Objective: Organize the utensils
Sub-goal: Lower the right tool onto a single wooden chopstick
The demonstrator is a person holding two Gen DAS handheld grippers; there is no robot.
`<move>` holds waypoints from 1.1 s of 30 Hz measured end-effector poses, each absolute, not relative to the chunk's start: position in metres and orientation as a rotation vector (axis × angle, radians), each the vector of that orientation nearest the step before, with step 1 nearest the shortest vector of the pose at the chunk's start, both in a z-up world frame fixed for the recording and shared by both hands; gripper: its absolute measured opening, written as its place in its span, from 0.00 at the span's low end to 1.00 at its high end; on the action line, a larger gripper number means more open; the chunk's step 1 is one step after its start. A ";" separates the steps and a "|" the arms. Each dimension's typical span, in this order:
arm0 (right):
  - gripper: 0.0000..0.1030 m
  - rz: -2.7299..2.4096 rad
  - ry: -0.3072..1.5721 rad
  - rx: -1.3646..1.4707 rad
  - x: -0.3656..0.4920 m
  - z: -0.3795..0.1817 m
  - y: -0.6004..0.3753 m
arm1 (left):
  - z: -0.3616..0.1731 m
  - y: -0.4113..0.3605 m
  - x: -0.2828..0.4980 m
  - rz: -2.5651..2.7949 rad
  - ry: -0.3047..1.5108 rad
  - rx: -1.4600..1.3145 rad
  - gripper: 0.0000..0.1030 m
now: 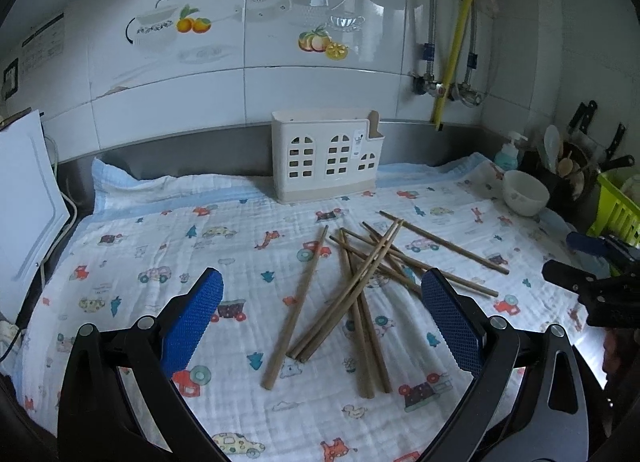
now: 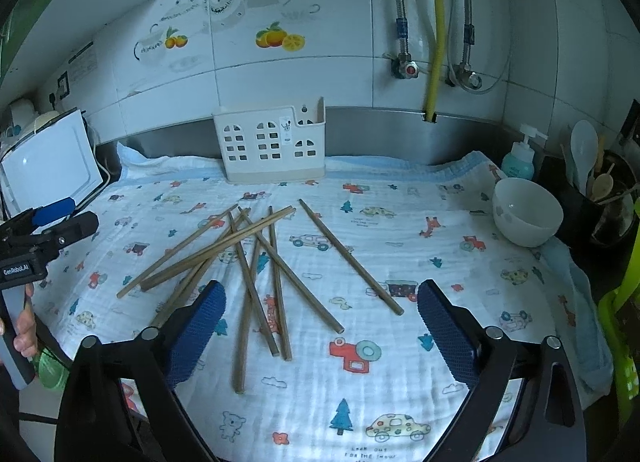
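a pile of wooden chopsticks [image 2: 256, 262] lay on a white cloth [image 2: 400, 382] printed with small cars, trees and trains, which covered the counter. most sticks crossed over each other in a loose heap, and one chopstick [image 2: 350, 256] lay a little apart, on the side nearer to the white bowl [image 2: 526, 212]. at the back, against the steel edge under the tiled wall, stood a white utensil holder [image 2: 272, 150] with window-shaped holes, upright. i could not tell if something was inside it.

the left gripper [image 1: 322, 322] was held above the near part of the pile, its blue pads [image 1: 192, 326] wide apart and touching nothing, with several sticks visible between them on the cloth below. the right gripper [image 2: 322, 326] was also over the near ends of the sticks, fingers spread wide, and nothing was held; its pads [image 2: 448, 334] did not press on any stick.

in the right view a hand [image 2: 24, 326] held the handle of the left tool at the left edge. a blue soap bottle [image 2: 518, 160] stood behind the bowl, and a dark pot with spoons [image 2: 592, 178] was in the corner.
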State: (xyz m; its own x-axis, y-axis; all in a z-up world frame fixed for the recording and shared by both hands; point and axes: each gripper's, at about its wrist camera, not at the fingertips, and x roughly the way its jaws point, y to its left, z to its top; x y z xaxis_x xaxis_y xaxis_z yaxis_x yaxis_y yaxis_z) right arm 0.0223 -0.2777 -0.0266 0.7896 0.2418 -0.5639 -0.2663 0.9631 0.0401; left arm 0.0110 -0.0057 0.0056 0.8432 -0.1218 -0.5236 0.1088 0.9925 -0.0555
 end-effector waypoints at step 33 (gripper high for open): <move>0.19 0.336 0.788 -0.094 0.096 -0.080 -0.316 | -0.038 -0.030 0.068 -0.331 0.694 0.066 0.58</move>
